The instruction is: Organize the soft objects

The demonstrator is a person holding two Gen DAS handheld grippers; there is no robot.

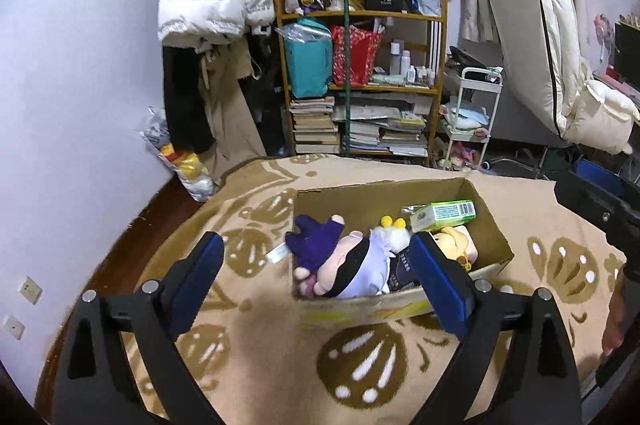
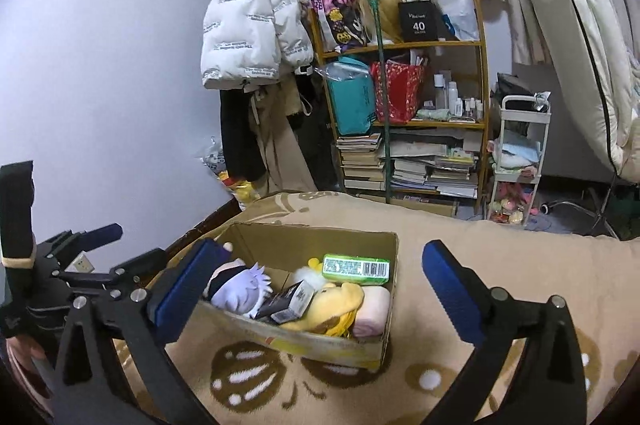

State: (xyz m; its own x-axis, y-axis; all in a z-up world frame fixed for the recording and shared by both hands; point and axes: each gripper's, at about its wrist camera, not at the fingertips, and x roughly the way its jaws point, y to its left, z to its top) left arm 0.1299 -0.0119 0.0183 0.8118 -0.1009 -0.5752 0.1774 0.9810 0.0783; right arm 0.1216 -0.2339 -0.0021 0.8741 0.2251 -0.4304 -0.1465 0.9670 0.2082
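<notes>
You held both the left gripper (image 1: 316, 285) and right gripper (image 2: 320, 295) spread and empty above the box (image 1: 494, 237), whose light, squashy doll (image 1: 360, 265) looked best pinched at its middle.

Ahead of your left gripper (image 1: 316, 281), the cardboard box (image 1: 492, 225) sits on the blanket (image 1: 248, 337). In it, the plush doll (image 1: 360, 265) lies left, the tissue pack (image 1: 444, 214) behind-right.

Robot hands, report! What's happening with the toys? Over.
Left gripper and right gripper open, empty. Toys in box on blanket. Nothing in the way.
</notes>
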